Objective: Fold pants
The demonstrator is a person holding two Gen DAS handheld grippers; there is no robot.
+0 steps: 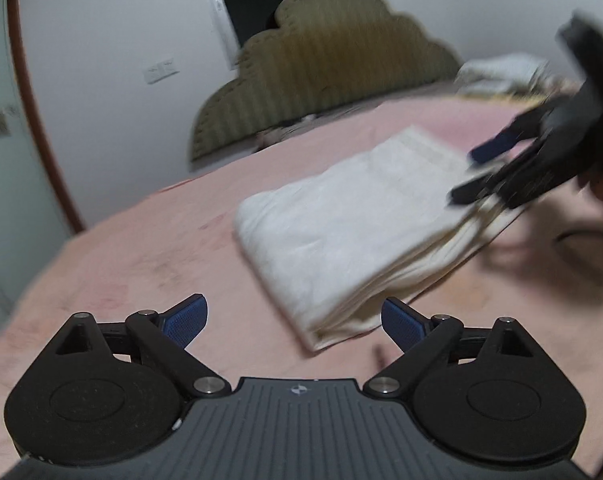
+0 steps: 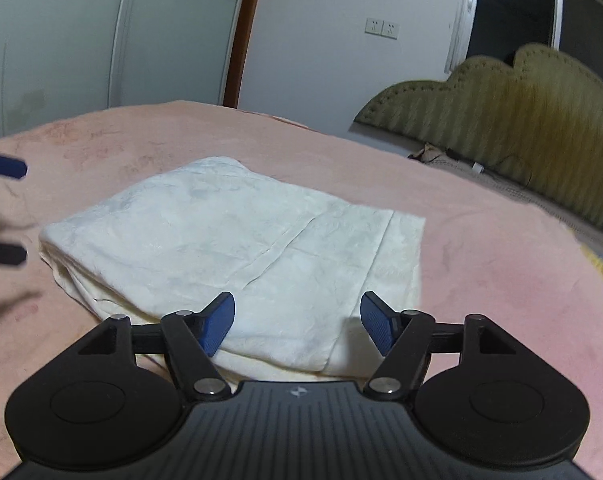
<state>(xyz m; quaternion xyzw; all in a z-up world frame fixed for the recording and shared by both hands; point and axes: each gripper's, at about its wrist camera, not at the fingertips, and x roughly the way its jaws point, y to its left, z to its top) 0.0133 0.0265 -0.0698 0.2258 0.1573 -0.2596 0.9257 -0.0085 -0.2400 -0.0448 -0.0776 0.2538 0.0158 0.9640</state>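
folded pants (image 2: 237, 248), left-wrist view only: pillows (image 1: 501, 70) (blurred)

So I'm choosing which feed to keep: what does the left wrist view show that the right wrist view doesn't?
Only the left wrist view shows the whole right claw from outside, open over the pants' far end, plus crumpled bedding. Only the right wrist view shows the flowered wardrobe and the seam lines on top of the pants. Both show the folded white pants, pink blanket and headboard.

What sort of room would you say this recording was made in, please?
Most likely a bedroom: the folded white pants lie on a bed with a pink blanket, an upholstered scalloped headboard stands against the wall, and a wardrobe with flower-decorated doors stands nearby.
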